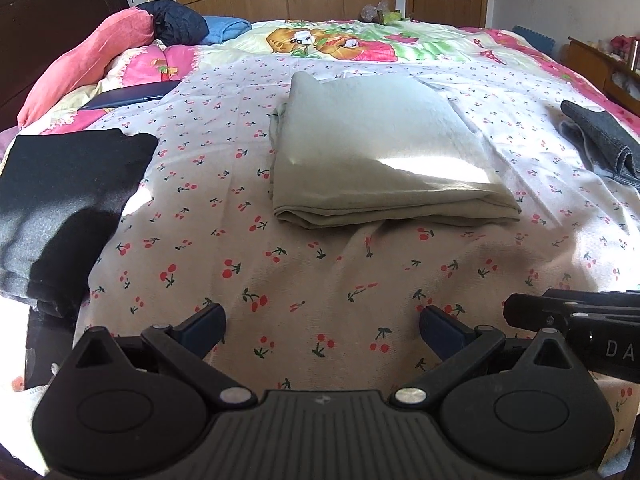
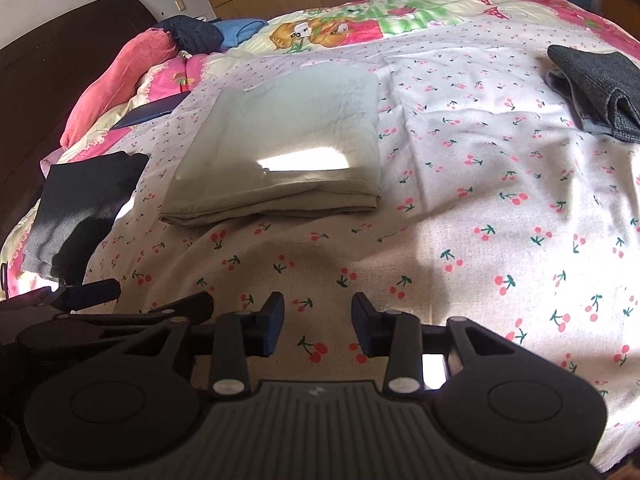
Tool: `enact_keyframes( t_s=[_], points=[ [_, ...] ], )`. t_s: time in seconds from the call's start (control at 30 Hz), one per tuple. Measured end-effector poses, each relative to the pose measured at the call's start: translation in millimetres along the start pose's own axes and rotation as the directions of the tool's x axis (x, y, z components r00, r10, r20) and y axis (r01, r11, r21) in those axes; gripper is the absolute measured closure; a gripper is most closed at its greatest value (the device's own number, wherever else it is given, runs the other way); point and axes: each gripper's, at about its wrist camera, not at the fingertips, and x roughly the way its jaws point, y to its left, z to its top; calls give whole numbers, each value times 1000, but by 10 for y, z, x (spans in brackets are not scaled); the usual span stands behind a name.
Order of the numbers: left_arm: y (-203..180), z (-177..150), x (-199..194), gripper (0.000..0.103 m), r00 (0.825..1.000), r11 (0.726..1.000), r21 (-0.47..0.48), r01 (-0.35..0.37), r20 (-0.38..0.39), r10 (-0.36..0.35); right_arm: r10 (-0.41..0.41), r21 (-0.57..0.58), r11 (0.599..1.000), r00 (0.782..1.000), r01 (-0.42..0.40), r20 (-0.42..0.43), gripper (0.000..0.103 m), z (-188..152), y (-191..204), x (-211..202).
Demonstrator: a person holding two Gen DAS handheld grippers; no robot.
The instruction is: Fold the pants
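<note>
Both your grippers, left gripper [image 1: 322,326] and right gripper [image 2: 318,326], hang released, empty, near edge. Pale green folded cotton pants [image 1: 380,152] lie mid-bed on cherry-print sheet [image 1: 320,280]. Fold looks done; next, withdraw or take another garment.

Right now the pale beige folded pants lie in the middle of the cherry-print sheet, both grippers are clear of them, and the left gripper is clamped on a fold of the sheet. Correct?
Not quite. The left gripper is open and grips nothing, as the left wrist view shows. The pale beige folded pants do lie mid-sheet on the cherry-print sheet, and the right gripper is clear too.
</note>
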Motion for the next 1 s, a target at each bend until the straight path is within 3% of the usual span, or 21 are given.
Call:
enact_keyframes(
  t_s=[1.0],
  points=[
    [18, -18, -24, 0, 1000, 1000, -7, -4, 1, 4, 6, 0, 1000, 1000, -6, -4, 64, -40, -2, 12]
  ],
)
